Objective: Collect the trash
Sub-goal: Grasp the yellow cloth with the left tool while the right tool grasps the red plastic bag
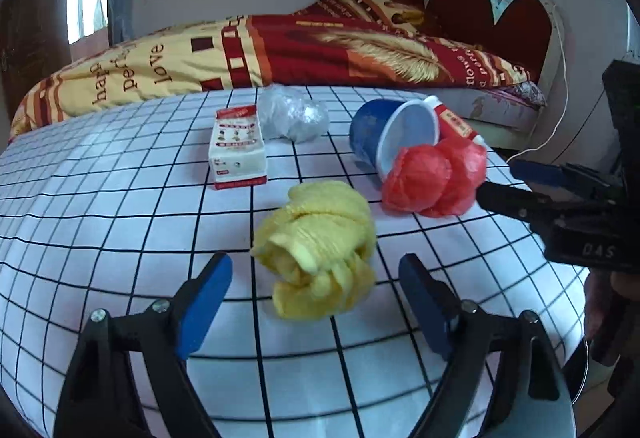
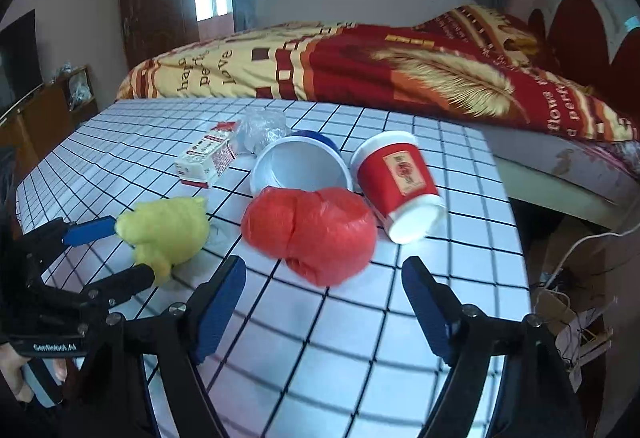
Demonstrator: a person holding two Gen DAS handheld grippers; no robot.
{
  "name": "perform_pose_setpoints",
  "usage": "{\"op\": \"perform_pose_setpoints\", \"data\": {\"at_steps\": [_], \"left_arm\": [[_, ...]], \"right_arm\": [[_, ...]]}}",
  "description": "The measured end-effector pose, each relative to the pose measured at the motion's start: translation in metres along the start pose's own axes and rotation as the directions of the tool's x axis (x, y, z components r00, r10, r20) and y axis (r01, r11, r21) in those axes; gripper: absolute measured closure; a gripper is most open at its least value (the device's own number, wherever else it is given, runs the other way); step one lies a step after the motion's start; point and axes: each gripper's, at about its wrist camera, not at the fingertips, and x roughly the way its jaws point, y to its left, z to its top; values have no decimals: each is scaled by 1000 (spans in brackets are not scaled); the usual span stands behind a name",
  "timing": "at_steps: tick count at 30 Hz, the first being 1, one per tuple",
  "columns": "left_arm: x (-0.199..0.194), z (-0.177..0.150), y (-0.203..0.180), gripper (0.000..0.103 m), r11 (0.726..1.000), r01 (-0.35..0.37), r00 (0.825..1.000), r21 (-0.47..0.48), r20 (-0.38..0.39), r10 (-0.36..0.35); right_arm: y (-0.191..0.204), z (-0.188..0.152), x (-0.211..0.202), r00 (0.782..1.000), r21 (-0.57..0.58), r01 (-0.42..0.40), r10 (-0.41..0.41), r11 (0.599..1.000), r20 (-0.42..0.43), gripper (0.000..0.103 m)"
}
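A crumpled yellow wad (image 1: 320, 250) (image 2: 168, 234) lies on the checked tablecloth (image 1: 100, 197) between the jaws of my left gripper (image 1: 315, 258) (image 2: 132, 252). The jaws stand open, with a small gap on each side of the wad. A red plastic bag (image 2: 312, 230) (image 1: 432, 177) sits just ahead of my right gripper (image 2: 324, 262) (image 1: 500, 181), which is open with the bag's near end between its fingertips. Behind lie a blue cup (image 1: 372, 133) (image 2: 300, 165) tipped on its side, a red paper cup (image 2: 400, 181) (image 1: 456, 121), a white and red carton (image 1: 238, 149) (image 2: 206, 157) and a clear plastic wad (image 1: 292, 113) (image 2: 260, 129).
A bed with a red and yellow quilt (image 1: 280, 49) (image 2: 400, 73) runs along the table's far side. The table's right edge (image 2: 516, 238) drops to a floor with cables (image 2: 568, 278). A hand (image 2: 16, 378) holds the left gripper's handle.
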Motion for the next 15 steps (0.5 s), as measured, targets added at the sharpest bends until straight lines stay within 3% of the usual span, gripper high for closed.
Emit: {"op": "perform_pose_setpoints", "data": {"at_steps": [9, 15], "left_arm": [[27, 9, 0, 30, 999, 35, 997, 18, -72, -34], [31, 9, -2, 56, 996, 81, 993, 28, -83, -79]], "right_arm": [[-7, 9, 41, 998, 22, -33, 35, 999, -57, 31], [-4, 3, 44, 993, 21, -92, 93, 996, -71, 78]]}}
